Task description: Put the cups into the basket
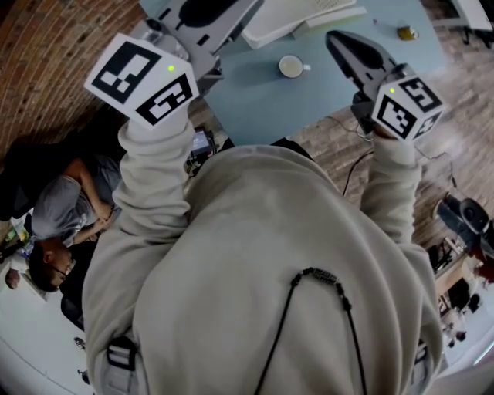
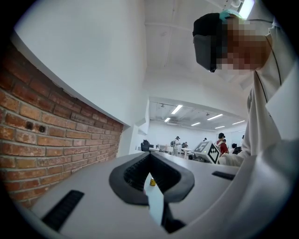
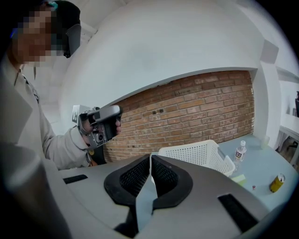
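From the head view, both my tools are raised in front of my chest, over the near edge of the blue-grey table [image 1: 262, 100]. The one cup [image 1: 292, 67] I can see stands upright on the bare top, between my two tools and apart from both. It sits just on the near side of the white basket [image 1: 285, 27], with its small handle to the right. My right gripper [image 1: 340, 45] is the closer one and points down toward it, so I would reach with that hand. My left gripper [image 1: 207, 14] is over the table's left edge.

In the left gripper view, my left fingers are pressed together with nothing between them. They point level past the brick wall [image 2: 56, 135] into the room. No cup shows here, so this hand is not lined up on anything.

In the right gripper view, my right fingers meet in one seam and are empty too. The basket lies beyond them and a little right, with a bottle [image 3: 240, 151] and a yellow can [image 3: 277, 183] further right. The cup is out of this view.

To do this well, I think I should spread the right fingers before I get low. Then I should tip the tool down until the cup shows between them and pinch its wall on the side away from the handle. The lift to the basket is short, so I would keep it upright and slow.
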Demonstrator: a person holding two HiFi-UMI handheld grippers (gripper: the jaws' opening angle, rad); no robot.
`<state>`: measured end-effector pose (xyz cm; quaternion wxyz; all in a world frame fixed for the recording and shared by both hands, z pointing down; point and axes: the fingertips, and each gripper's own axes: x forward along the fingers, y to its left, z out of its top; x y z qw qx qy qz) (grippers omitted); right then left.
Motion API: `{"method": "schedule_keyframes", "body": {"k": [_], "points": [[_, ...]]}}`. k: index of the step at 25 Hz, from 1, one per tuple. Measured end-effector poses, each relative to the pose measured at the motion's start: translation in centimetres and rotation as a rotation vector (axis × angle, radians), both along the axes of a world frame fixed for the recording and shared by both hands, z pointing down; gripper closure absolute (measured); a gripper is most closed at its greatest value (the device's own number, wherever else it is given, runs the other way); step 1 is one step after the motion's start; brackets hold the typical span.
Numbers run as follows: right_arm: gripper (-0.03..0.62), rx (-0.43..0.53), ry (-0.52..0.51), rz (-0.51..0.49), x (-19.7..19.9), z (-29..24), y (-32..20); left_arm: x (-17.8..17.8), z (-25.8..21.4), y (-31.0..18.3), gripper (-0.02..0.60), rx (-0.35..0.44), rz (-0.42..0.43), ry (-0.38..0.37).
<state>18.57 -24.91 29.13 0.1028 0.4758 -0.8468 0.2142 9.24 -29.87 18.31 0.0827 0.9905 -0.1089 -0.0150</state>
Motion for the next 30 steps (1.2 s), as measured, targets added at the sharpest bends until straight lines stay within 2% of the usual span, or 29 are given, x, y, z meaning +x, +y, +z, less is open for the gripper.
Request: {"method": "schedule_keyframes", "body": {"k": [9,23,30], "points": [[0.58,-0.039,0.001,-0.023,0.0,2.5,-1.2,0.3,2.3,-0.9,0.583,-0.029,-0.006,-0.009],[0.577,-0.084,0.013,-0.025,-0.1,3.7,-1.0,0.2,2.9,-0.2,0.583,-0.072,-0.009,-0.049],[0.505,-0.117,0.045,-0.031,0.2,5.5,-0.6,-0.2,3.4,0.7,0.583,-0.092,-0.011,-0.058]]}}
